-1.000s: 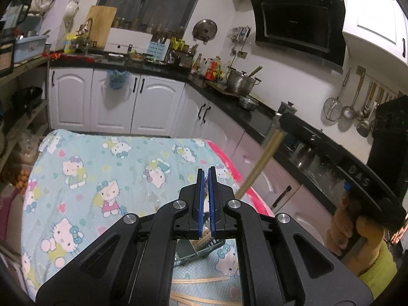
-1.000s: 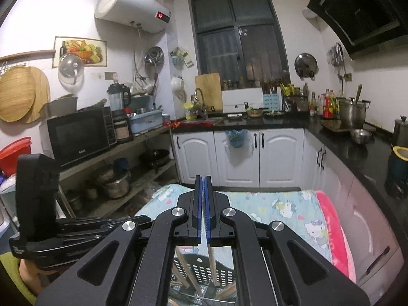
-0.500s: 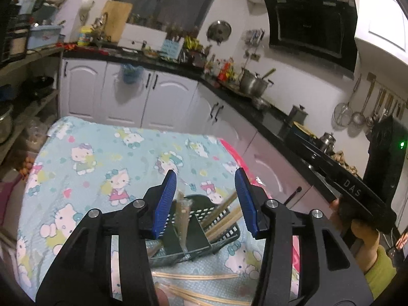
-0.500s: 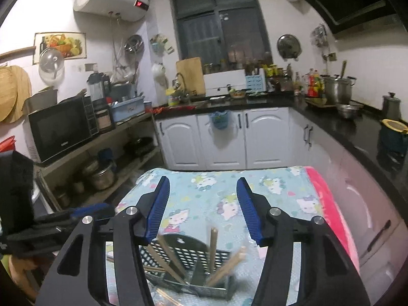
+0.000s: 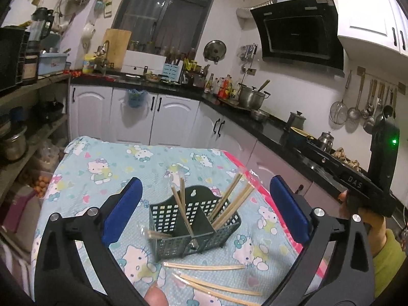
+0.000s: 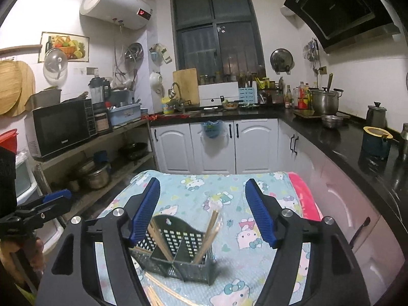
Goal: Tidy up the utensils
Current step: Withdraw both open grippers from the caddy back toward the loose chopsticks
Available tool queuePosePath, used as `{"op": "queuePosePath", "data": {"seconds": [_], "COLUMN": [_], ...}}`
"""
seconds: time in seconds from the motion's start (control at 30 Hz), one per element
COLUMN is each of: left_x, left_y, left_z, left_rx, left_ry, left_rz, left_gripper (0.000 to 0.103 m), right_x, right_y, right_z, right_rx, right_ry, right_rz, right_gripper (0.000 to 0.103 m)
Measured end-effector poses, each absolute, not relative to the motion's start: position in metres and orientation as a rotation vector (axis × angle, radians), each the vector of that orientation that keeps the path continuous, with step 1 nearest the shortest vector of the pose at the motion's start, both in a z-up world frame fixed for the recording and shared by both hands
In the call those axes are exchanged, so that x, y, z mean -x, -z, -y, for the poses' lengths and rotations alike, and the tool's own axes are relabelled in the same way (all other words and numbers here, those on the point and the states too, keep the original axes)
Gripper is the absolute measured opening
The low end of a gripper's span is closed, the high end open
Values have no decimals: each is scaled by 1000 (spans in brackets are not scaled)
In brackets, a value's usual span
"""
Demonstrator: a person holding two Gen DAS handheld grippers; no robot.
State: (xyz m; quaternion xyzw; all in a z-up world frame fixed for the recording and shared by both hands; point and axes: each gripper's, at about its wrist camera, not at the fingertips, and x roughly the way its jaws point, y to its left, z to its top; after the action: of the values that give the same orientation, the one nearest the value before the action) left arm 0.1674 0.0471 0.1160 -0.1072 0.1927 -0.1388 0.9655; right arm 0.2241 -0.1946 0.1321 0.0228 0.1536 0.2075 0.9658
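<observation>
Left hand-held gripper (image 5: 205,213): blue-padded jaws just spread wide, nothing pinched.
Right hand-held gripper (image 6: 202,214): blue-padded jaws just parted, nothing between.
Dark green perforated plastic utensil basket (image 5: 193,225): ahead of both, below the fingertips, upright on desk.
Pale wooden chopsticks (image 5: 230,204): leaning in both basket compartments.
Loose wooden chopsticks (image 5: 204,267): flat on desk, nearer than basket.
Cartoon-cat tablecloth (image 5: 109,168): open beyond basket; pink edge rightward.
Writing: "DAS" on right tool.
</observation>
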Motion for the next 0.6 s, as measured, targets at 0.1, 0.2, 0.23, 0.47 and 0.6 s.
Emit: {"op": "queuePosePath", "data": {"seconds": [0.1, 0.2, 0.23, 0.47, 0.6], "left_x": [-158, -149, -147, -130, -124], "left_y": [-113, -109, -108, -89, -77], "left_z": [-47, -50, -51, -57, -58], "left_rx": [219, 221, 220, 231, 230], "left_ry": [284, 278, 274, 255, 237], "left_rz": [-393, -400, -400, -428, -447], "left_gripper": [92, 92, 92, 92, 92], "right_x": [-212, -202, -199, -176, -166], "right_y": [-127, -121, -119, -102, -94], "right_z": [200, 201, 201, 198, 197], "right_rx": [-52, -42, -41, -18, -7], "right_ry": [-430, -438, -442, -473, -482], "right_rz": [-313, -326, -329, -361, -377], "right_gripper": [70, 70, 70, 71, 71]}}
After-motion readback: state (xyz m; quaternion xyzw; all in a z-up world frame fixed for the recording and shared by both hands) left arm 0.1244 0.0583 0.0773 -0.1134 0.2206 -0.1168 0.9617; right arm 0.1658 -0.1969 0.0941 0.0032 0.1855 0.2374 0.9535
